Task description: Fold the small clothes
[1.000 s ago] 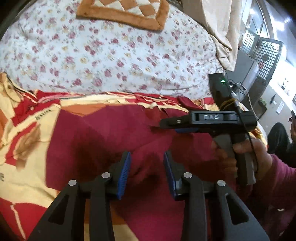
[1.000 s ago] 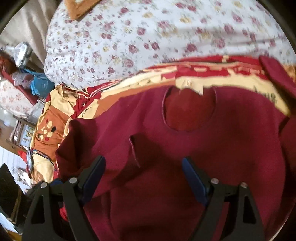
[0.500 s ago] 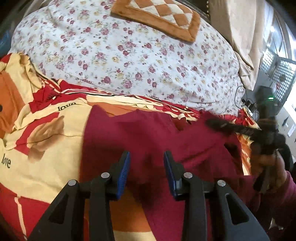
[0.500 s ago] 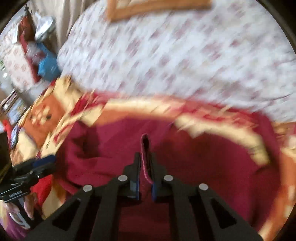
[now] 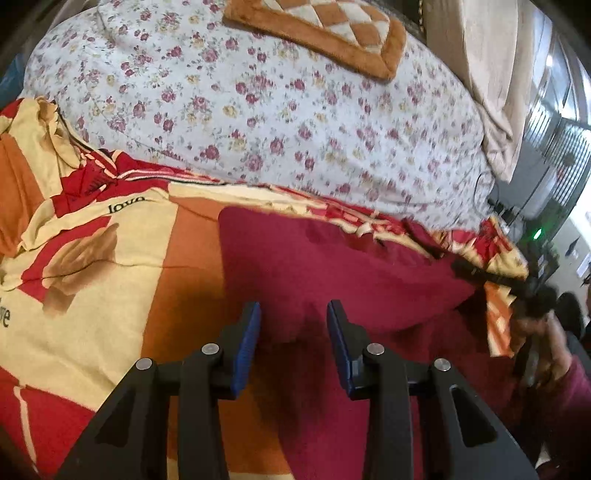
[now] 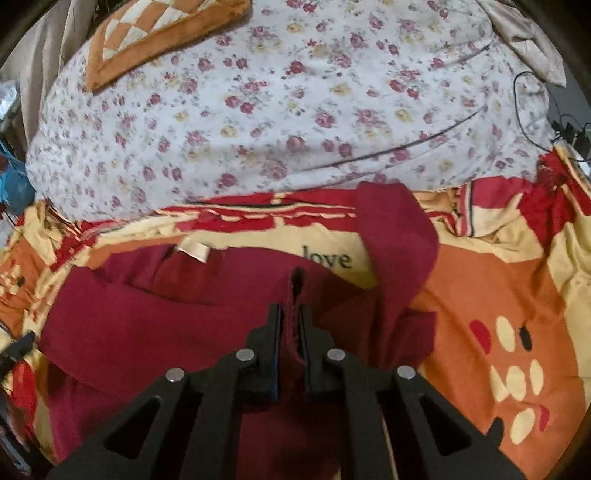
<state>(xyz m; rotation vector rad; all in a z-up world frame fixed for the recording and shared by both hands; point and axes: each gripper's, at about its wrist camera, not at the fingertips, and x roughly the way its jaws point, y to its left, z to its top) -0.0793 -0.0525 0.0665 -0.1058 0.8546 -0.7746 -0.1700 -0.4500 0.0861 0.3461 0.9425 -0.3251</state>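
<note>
Maroon sweater (image 6: 207, 325) is spread on the patterned bedspread (image 6: 498, 295). Right gripper (image 6: 290, 347) is clamped on a ridge of its fabric; left gripper (image 5: 293, 339) sits half open, empty, over the hem. I'd carry the pinch across low and flat. Only the right view shows the neck label (image 6: 194, 252) at 11 o'clock.

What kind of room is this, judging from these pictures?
Probably a bedroom: the dark red top lies on a patterned bedspread, with a floral quilt and a checked cushion behind.
</note>
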